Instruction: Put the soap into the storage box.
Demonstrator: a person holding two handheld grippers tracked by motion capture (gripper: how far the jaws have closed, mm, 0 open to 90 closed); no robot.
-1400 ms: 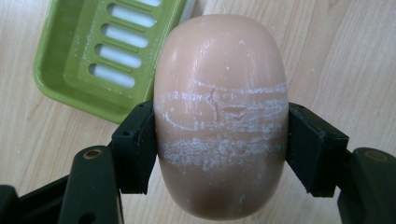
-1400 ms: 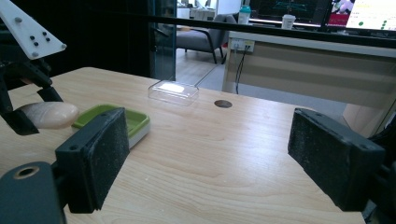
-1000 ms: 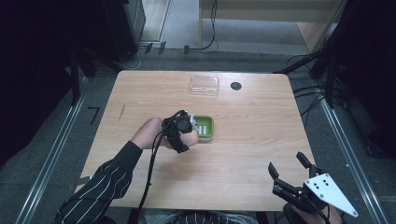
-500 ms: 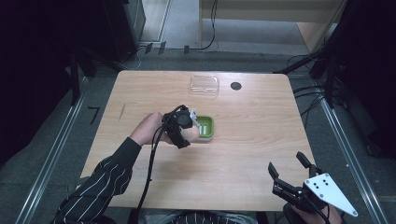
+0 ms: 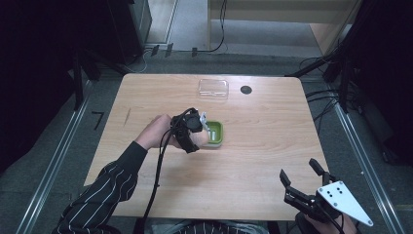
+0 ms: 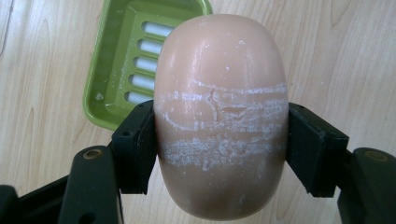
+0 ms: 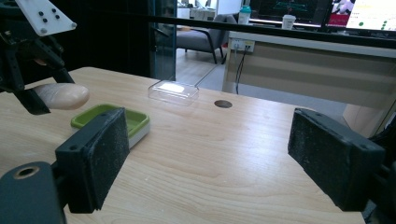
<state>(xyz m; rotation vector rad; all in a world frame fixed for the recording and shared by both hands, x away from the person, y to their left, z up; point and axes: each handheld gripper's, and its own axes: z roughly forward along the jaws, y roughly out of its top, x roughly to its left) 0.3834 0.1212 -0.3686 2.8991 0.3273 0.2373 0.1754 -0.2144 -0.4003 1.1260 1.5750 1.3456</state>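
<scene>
Wooden tabletop [image 5: 263, 161] carrying a green soap dish [image 5: 215, 133] near its middle and a clear plastic lid [image 5: 213, 88] by the far edge. Soap bar [image 6: 219, 116] lifted, clamped by its sides in the left gripper [image 6: 219, 154], hanging just over the dish's near rim; lowering into the dish and release probably left. Right gripper [image 5: 302, 183] idle at the near right corner, jaws wide, empty.

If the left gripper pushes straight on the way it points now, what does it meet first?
Probably the green soap dish. The left gripper is shut on the soap bar and points down at the wooden table, the bar overlapping the dish's near edge. Depth is unclear; it could meet bare table beside it.
</scene>
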